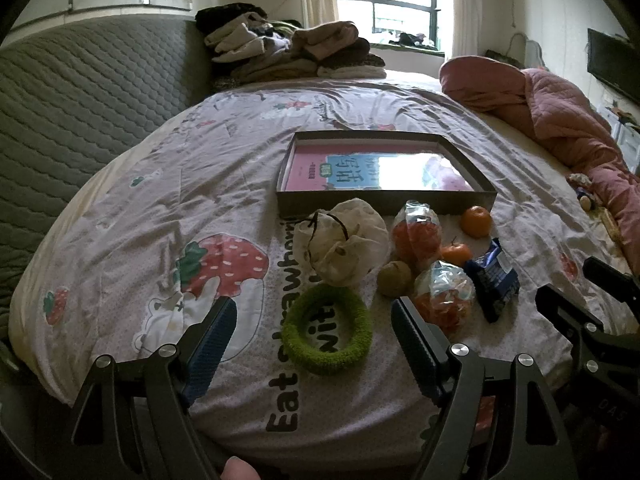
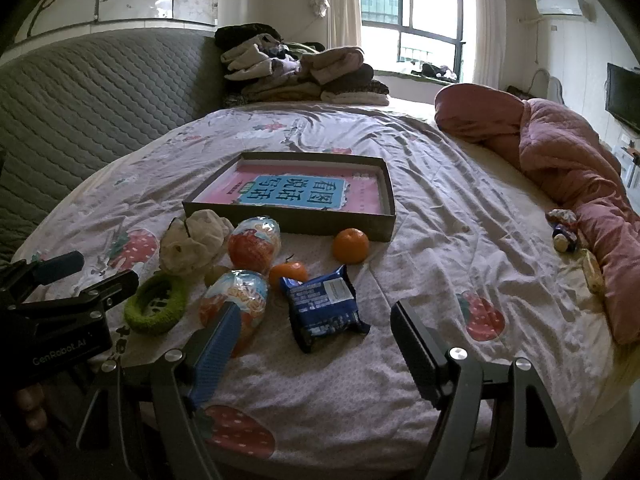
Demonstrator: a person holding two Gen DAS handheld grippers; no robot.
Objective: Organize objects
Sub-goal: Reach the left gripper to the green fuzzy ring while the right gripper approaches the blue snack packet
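Bedsheet (image 2: 440, 216) right of box (image 2: 386, 196) lies free (snacks (image 2: 324, 306) crowd its front).

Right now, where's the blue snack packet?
In the right wrist view the blue snack packet lies on the bedsheet ahead of the open right gripper, just right of the stemmed orange.

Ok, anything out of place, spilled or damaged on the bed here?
Nothing spilled or visibly damaged. The loose items simply lie scattered in front of the box: green ring, cloth pouch, blue packet, two oranges. Only a pink book lies inside it.
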